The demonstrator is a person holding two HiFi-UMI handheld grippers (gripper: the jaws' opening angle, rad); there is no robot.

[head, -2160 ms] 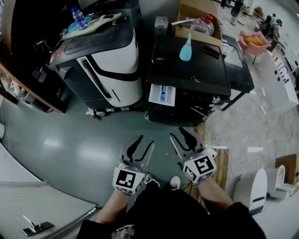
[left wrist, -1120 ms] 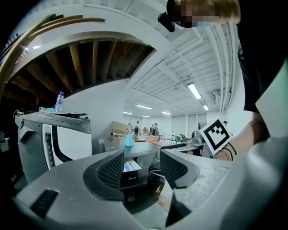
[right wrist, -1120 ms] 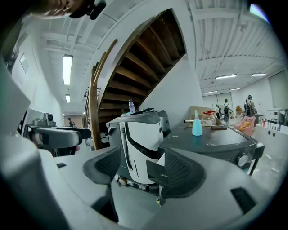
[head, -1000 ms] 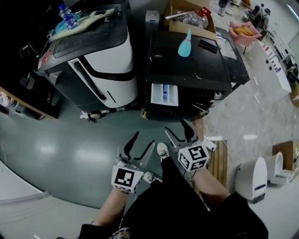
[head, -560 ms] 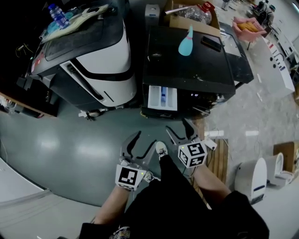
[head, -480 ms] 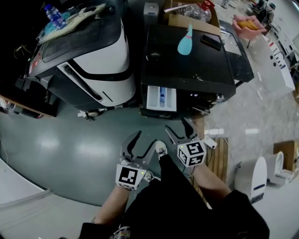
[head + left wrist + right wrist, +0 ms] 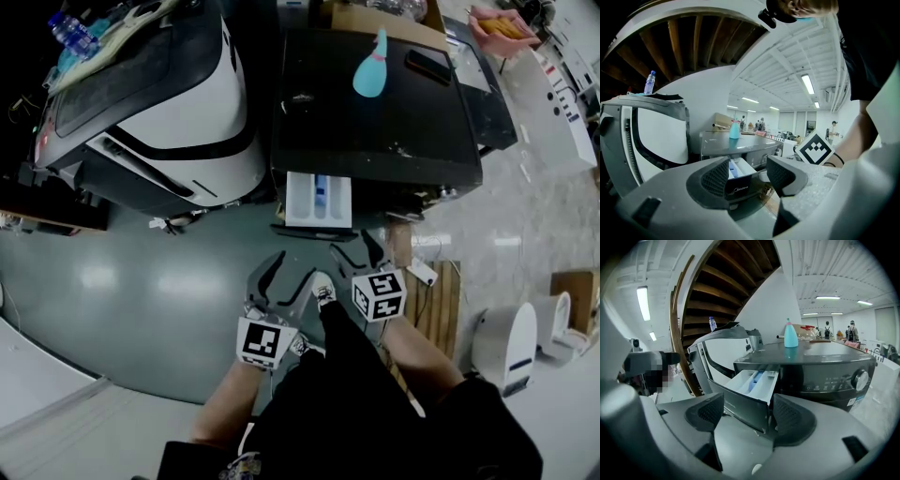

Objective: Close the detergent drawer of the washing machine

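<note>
Drawer (image 7: pixel 319 200) out; left gripper view alone shows its lettering (image 7: pixel 740 189).

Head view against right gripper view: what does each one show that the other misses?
Only the head view: the left gripper and right gripper from above, short of the washing machine, and a wooden pallet. Only the right gripper view: the machine's control dial, and that gripper's jaws standing apart. Both: the open detergent drawer and the teal bottle on top.

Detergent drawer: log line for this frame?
detergent drawer: pulled out | left gripper: open, empty | right gripper: open, empty | contact: none
</note>
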